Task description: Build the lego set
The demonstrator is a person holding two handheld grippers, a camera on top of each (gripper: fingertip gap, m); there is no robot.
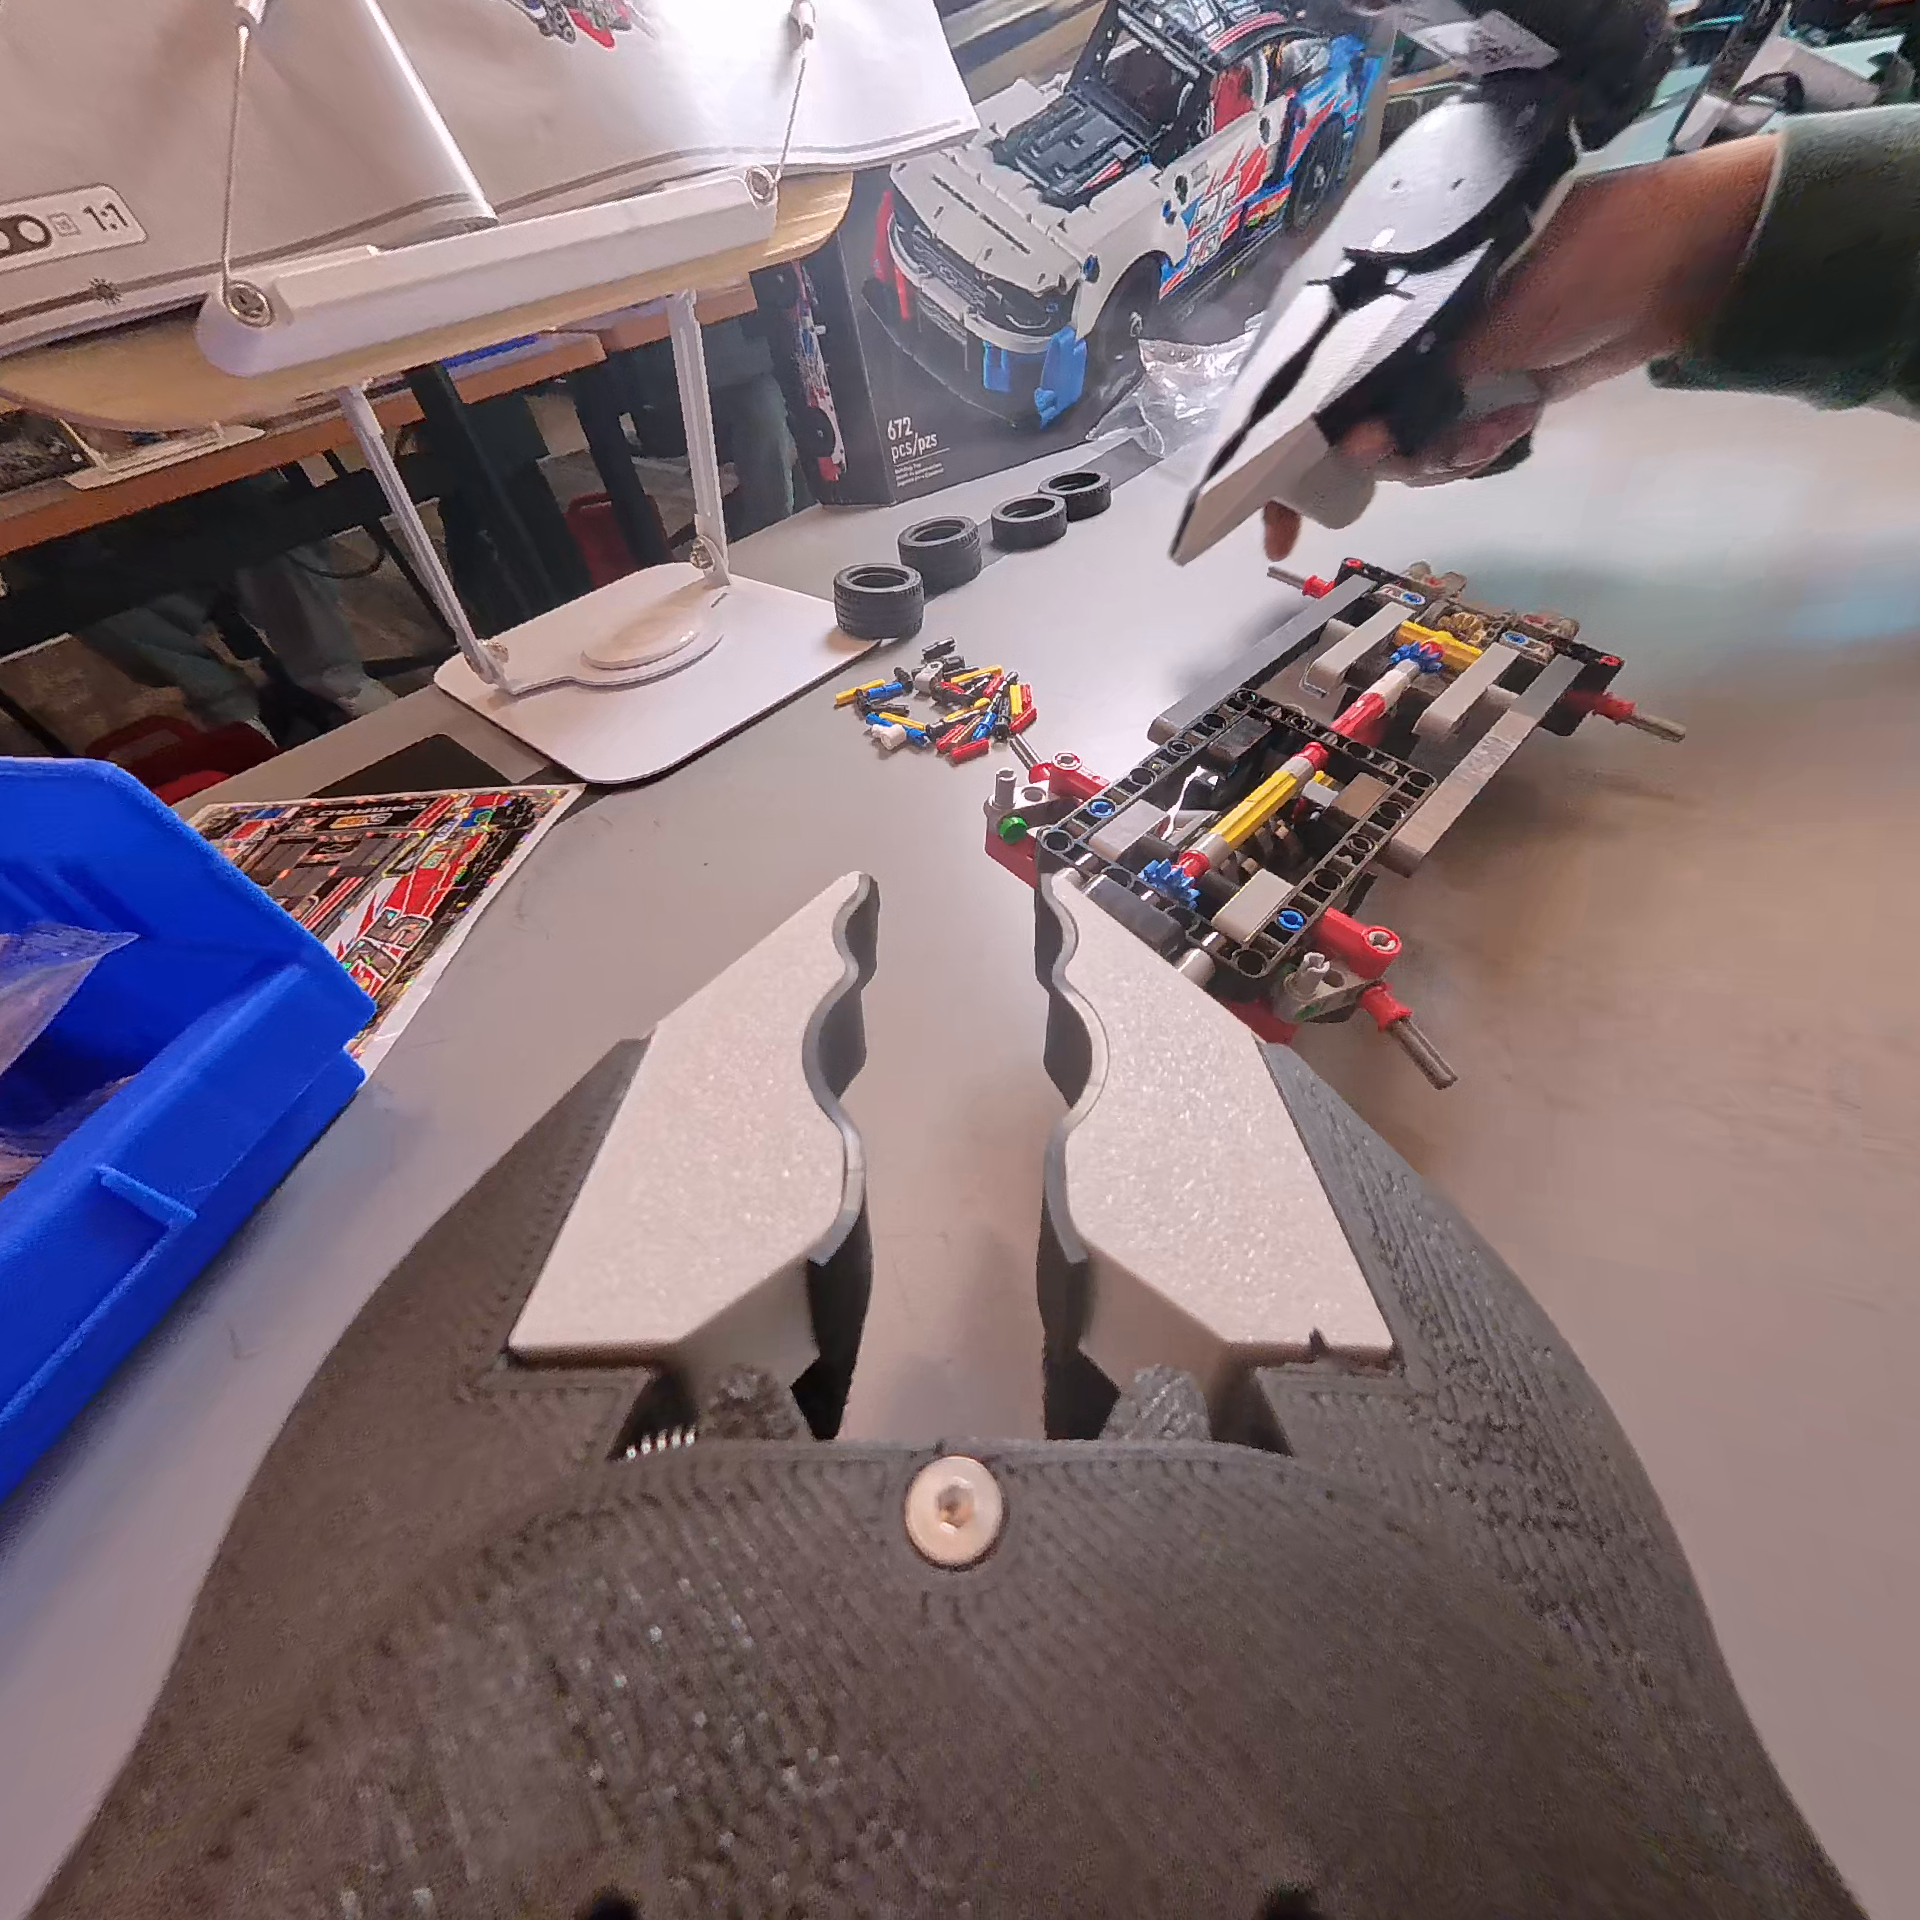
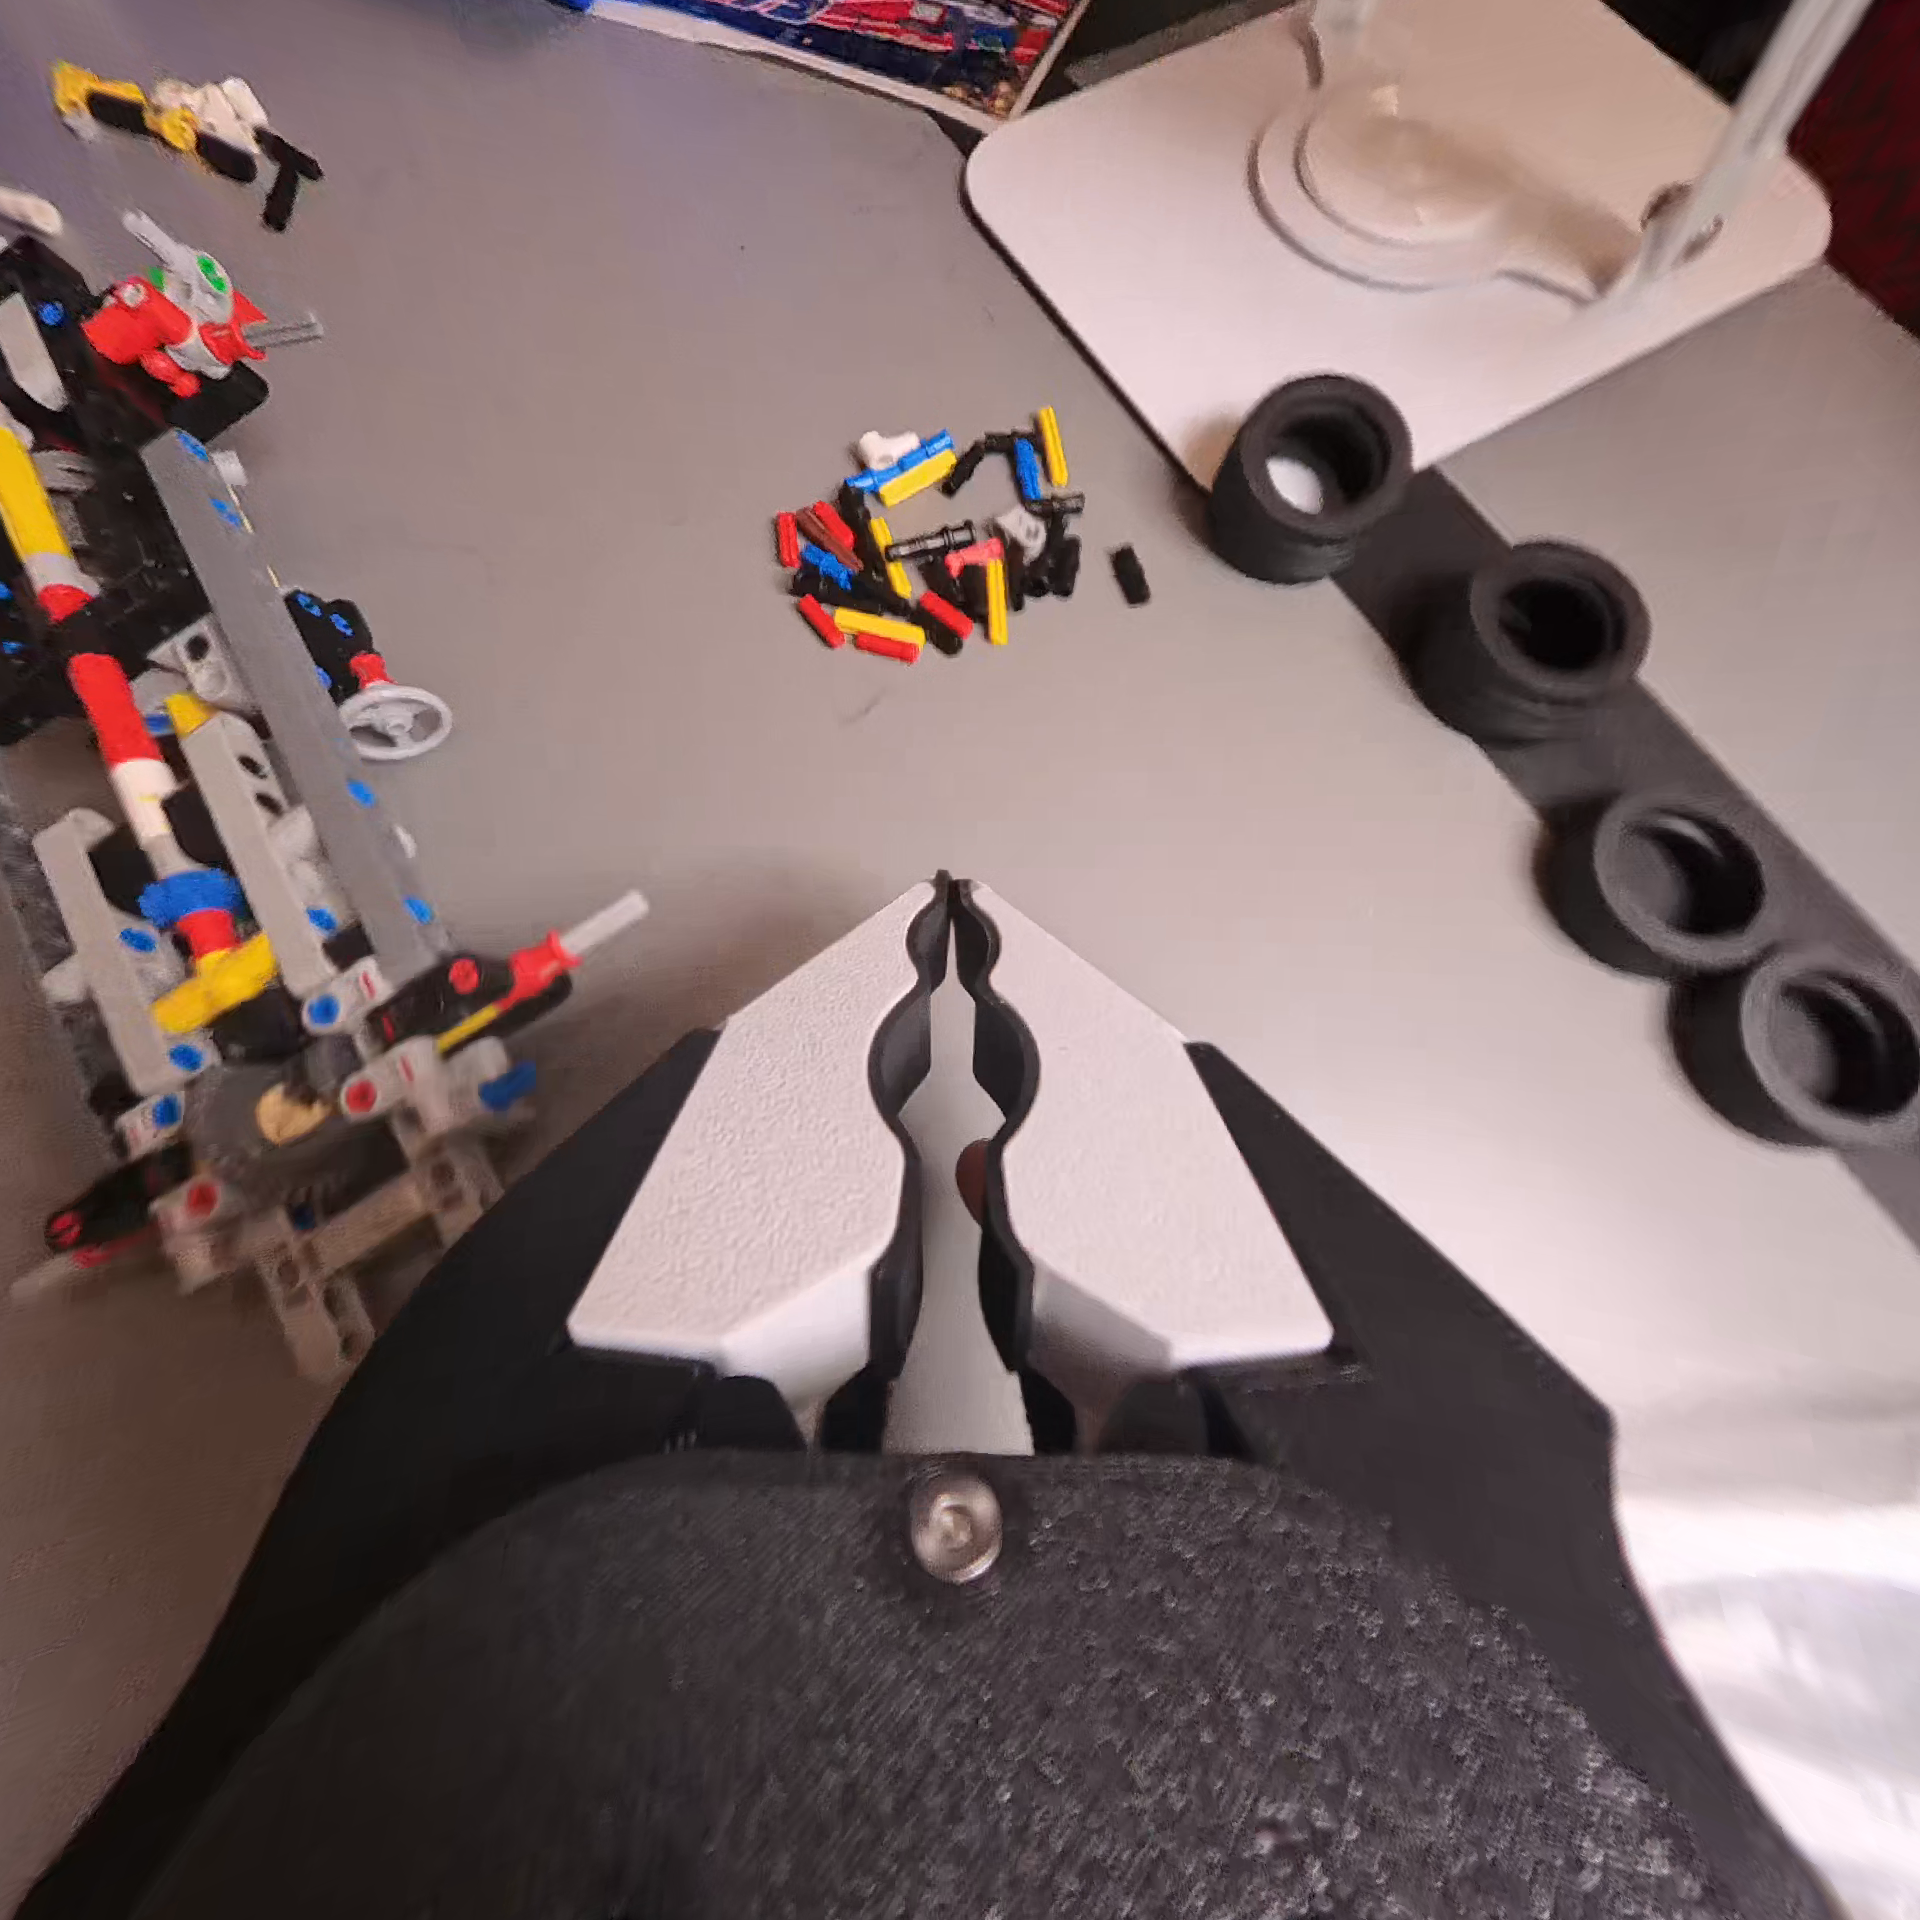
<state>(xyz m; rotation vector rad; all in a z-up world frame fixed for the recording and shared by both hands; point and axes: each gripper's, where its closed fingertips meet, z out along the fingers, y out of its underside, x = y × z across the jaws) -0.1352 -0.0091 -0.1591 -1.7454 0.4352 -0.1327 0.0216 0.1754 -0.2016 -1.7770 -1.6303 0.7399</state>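
Observation:
The half-built lego chassis (image 1: 1299,810), a black frame with grey beams and red, yellow and blue parts, lies on the grey table right of centre. It also shows in the right wrist view (image 2: 208,779) at the left. A pile of small pins and axles (image 1: 940,707) (image 2: 935,540) lies beyond it. My left gripper (image 1: 956,914) is open and empty, low over the table, with its right fingertip close to the chassis's near corner. My right gripper (image 2: 951,888) (image 1: 1247,509) is shut with its tips touching, raised above the chassis's far end. A small brownish shape shows in its gap; I cannot tell what it is.
Several black tyres (image 1: 935,551) (image 2: 1558,623) stand in a row by the white book-stand base (image 1: 644,665) (image 2: 1403,208). A blue bin (image 1: 156,1039) and a sticker sheet (image 1: 384,873) lie at the left. The set's box (image 1: 1039,260) stands behind. A small yellow-black sub-assembly (image 2: 187,125) lies apart. Some 25 cm of space lies between my two pairs of fingers.

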